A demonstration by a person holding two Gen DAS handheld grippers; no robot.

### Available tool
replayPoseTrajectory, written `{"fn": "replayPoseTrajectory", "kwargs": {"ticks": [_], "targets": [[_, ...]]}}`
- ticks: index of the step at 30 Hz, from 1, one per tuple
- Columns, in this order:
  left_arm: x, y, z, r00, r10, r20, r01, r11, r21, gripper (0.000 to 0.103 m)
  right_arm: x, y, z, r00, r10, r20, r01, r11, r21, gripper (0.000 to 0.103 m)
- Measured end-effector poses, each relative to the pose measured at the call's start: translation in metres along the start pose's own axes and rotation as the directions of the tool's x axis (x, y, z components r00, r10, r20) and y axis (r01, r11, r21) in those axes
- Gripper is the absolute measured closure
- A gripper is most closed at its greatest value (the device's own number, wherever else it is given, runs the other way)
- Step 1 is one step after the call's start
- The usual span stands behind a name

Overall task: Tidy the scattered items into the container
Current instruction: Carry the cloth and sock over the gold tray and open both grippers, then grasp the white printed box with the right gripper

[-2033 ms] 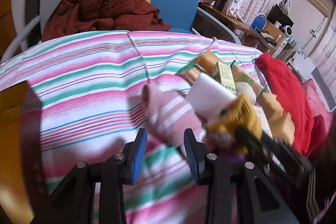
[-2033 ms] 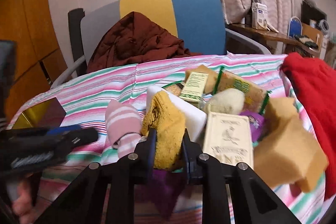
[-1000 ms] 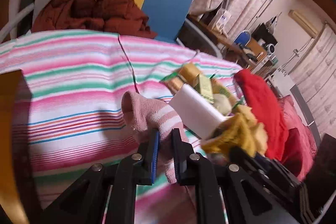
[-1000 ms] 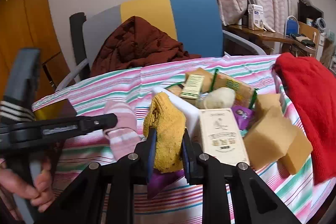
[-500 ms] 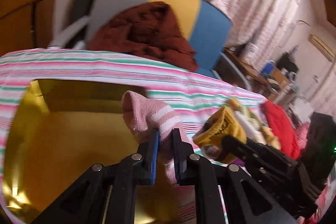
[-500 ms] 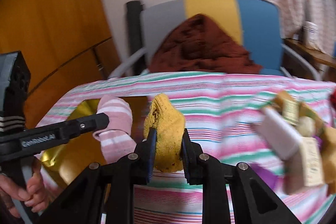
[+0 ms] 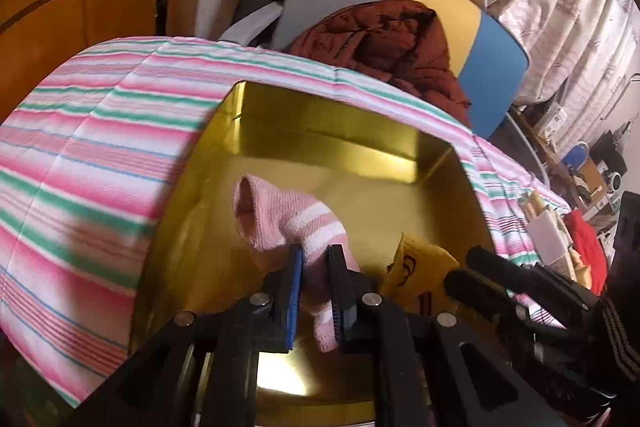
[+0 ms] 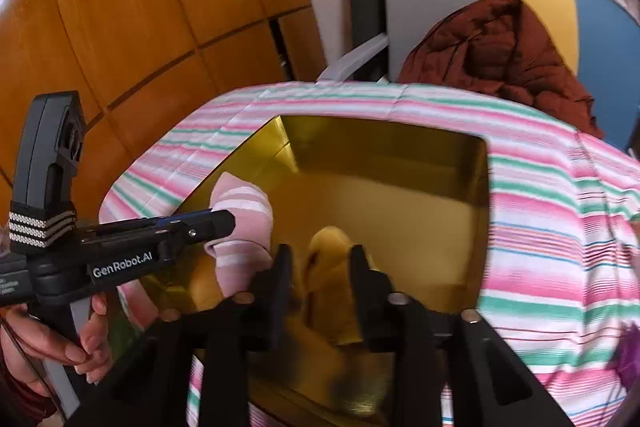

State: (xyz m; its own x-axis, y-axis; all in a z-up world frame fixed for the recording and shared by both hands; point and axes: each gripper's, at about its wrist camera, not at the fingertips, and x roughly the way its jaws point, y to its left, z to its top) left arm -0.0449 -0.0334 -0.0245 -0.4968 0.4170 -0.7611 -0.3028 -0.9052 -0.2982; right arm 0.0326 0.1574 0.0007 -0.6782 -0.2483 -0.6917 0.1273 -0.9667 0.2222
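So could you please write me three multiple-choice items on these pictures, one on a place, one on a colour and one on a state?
1. Over what does the pink sock hang?
A. the gold box
B. the chair
C. the floor

2. What colour is the cloth between the right gripper's jaws?
A. blue
B. yellow
C. white

3. How does the left gripper stand?
A. wide open, nothing in it
B. shut on the pink sock
C. out of view

Key: 1 A, the box's gold floor shows under the sock. 2 B, the cloth is mustard yellow. 3 B, its blue pads pinch the sock, while the right jaws have just been opening around the cloth.
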Motion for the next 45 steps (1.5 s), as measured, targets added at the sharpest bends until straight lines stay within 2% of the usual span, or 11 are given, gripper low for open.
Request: {"fn": "replayPoseTrajectory", "kwargs": {"ticks": [1, 2, 3, 5, 9, 14, 27, 37, 41, 45], "targets": [[-0.001, 0.002, -0.002, 1.0, 0.002, 0.0, -0.002, 1.0, -0.003, 0.09, 0.004, -0.001, 0.002, 1.0, 0.004, -0.007, -0.004, 1.0, 0.003, 0.029], [-0.002, 0.002, -0.003, 1.0, 0.004, 0.0, -0.004, 1.0, -0.004, 0.09, 0.003, 0.0, 0.0, 1.0, 0.017, 0.001, -0.017, 1.0, 0.019, 0.015], [-0.004, 0.002, -0.005, 1.0, 0.011, 0.001, -0.011, 1.0, -0.001, 0.09, 0.001, 0.001, -0.001, 0.999, 0.031, 0.019, -0.032, 0.999, 0.033, 0.012], [-0.007, 0.0, -0.005, 1.0, 0.027, 0.006, -0.027, 1.0, 0.007, 0.09, -0.007, 0.0, -0.003, 0.998, 0.047, 0.046, -0.05, 0.998, 0.045, 0.011], [-0.012, -0.004, -0.008, 0.999, 0.042, 0.016, -0.042, 0.999, 0.0, 0.087, -0.014, -0.001, -0.002, 0.997, 0.01, 0.075, -0.012, 1.0, 0.028, 0.011], [-0.018, -0.021, -0.01, 0.997, 0.058, 0.043, -0.059, 0.998, 0.025, 0.085, -0.029, -0.012, -0.005, 0.995, -0.02, 0.097, 0.015, 0.998, 0.06, 0.011], [-0.018, -0.079, -0.016, 0.998, 0.033, 0.049, -0.039, 0.991, 0.128, 0.081, -0.065, -0.042, -0.014, 0.981, -0.126, 0.151, 0.113, 0.99, 0.089, 0.011], [-0.012, -0.132, -0.024, 0.999, -0.028, 0.042, 0.018, 0.975, 0.221, 0.081, -0.099, -0.09, -0.033, 0.951, -0.256, 0.175, 0.226, 0.959, 0.173, 0.011], [-0.006, -0.159, -0.029, 0.999, -0.051, 0.017, 0.045, 0.964, 0.263, 0.081, -0.113, -0.12, -0.047, 0.937, -0.31, 0.162, 0.267, 0.933, 0.241, 0.012], [0.0, -0.186, -0.036, 0.997, -0.081, -0.014, 0.082, 0.951, 0.298, 0.081, -0.128, -0.145, -0.06, 0.914, -0.376, 0.155, 0.323, 0.902, 0.286, 0.013]]}}
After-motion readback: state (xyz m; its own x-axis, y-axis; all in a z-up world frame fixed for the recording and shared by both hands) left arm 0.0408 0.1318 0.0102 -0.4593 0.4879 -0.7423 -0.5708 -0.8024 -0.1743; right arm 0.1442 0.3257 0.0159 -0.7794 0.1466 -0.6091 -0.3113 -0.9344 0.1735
